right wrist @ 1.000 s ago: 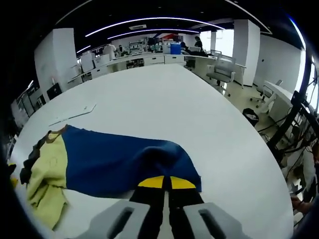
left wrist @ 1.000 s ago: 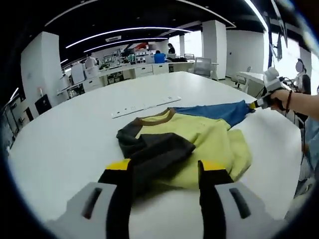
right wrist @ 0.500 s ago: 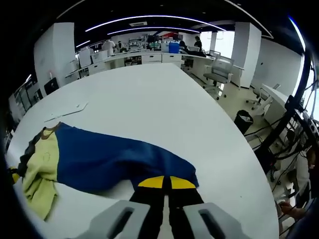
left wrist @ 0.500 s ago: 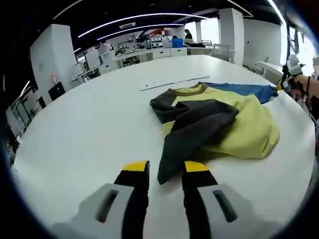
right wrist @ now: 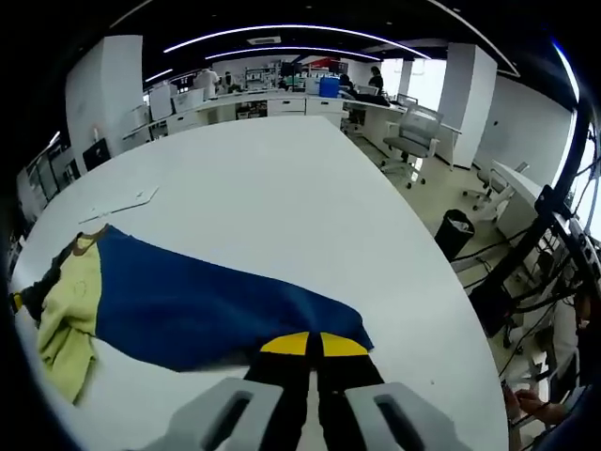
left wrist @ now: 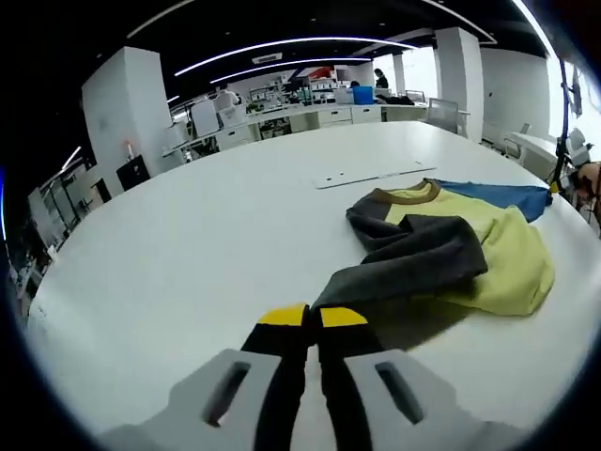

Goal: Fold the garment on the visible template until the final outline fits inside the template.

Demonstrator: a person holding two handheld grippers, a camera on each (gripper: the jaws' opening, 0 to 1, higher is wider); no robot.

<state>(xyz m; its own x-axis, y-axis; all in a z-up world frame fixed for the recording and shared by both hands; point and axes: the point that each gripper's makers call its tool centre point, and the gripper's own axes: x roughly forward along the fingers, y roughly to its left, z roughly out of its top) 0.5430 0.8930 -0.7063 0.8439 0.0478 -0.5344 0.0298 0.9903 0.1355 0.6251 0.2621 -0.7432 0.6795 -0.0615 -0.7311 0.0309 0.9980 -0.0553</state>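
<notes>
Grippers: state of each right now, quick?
Left gripper: shut on the dark grey sleeve.
Right gripper: shut on the blue sleeve.

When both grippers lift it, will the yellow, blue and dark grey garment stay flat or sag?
The yellow, blue and dark grey garment will probably sag: it already lies creased. Its stretched blue sleeve suggests light, floppy cloth.
</notes>
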